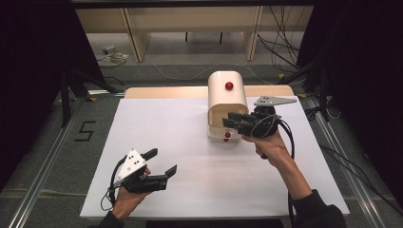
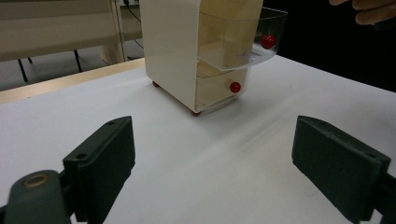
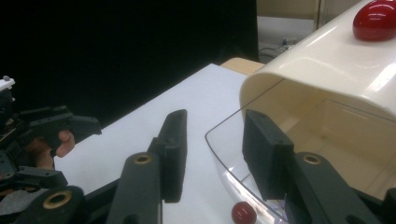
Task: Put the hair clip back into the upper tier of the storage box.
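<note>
A glossy cream plastic drawer cabinet [image 1: 227, 97] with a rounded top stands in the upper centre of the high view on a matte white table [image 1: 190, 142], and a shiny red round knob [image 1: 229, 86] sits on its curved top. Its upper drawer [image 2: 243, 39], a clear plastic tray with a curved front and its own small red knob [image 2: 268, 41], is pulled part-way out, while the lower drawer [image 2: 217, 88] with another red knob [image 2: 235, 87] sits flush in the body. The right gripper [image 1: 236, 121], matte black with a grey three-cornered plate, is at the cabinet's front; in the right gripper view one jaw stands inside the clear drawer's rim [image 3: 219, 154] and the other outside it, with a gap on both sides, so the jaws are apart around the front wall, not pressed on it. The left gripper [image 1: 161, 162], at the lower left of the high view, is held in the left hand [image 1: 126, 197] well away from the cabinet, its blocky jaws spread wide over bare table. Beyond the table's far edge lie grey floor, loose cables [image 1: 280, 47] and pale wooden furniture [image 1: 190, 23]; black curtains frame both sides.
</note>
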`<state>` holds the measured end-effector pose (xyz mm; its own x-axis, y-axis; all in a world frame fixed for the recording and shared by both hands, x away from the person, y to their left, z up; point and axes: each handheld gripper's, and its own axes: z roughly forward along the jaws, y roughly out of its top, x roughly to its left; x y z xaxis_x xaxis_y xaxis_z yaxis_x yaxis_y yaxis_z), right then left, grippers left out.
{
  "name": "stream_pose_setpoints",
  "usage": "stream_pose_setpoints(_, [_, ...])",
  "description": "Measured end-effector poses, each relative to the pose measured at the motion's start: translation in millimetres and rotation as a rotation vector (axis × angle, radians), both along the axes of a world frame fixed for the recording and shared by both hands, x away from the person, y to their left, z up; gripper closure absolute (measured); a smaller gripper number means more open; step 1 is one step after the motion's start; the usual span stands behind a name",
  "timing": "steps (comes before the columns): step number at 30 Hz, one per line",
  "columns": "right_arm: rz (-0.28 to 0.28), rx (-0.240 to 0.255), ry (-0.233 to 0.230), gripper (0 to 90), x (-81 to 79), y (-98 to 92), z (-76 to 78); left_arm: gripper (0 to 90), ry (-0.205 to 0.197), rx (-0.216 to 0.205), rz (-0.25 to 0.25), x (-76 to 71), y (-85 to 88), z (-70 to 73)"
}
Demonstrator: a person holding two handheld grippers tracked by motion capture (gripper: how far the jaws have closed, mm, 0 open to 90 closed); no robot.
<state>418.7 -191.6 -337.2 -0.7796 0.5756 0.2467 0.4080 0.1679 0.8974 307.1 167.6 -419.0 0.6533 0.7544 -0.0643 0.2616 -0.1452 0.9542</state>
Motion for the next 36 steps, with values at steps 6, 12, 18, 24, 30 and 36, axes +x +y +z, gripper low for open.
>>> stream_pose_setpoints(6, [0.006,0.017,-0.008,53.1,-5.6,-0.2,1.6,12.8,-0.001,0.004,-0.001,0.1,-0.3,-0.4])
stream_pose_setpoints(12, [0.009,0.026,-0.026,49.2,-12.9,1.4,-1.2,12.8,-0.001,0.003,-0.002,0.0,-0.5,-0.3])
stream_pose_setpoints(18, [0.020,0.054,-0.043,47.3,-20.0,1.7,-0.9,12.8,-0.001,0.001,-0.001,-0.1,-0.4,-0.3])
stream_pose_setpoints(24, [0.029,0.059,-0.058,44.9,-25.3,3.1,-2.2,12.8,0.002,0.000,-0.003,-0.2,-0.3,0.0])
stream_pose_setpoints(30, [0.034,0.050,-0.077,39.3,-31.4,3.9,-7.5,12.8,0.001,-0.002,-0.003,-0.4,-0.2,0.3])
stream_pose_setpoints(36, [0.042,0.039,-0.118,36.9,-38.9,4.9,-9.9,12.8,0.000,0.001,-0.008,-0.8,-0.7,0.3])
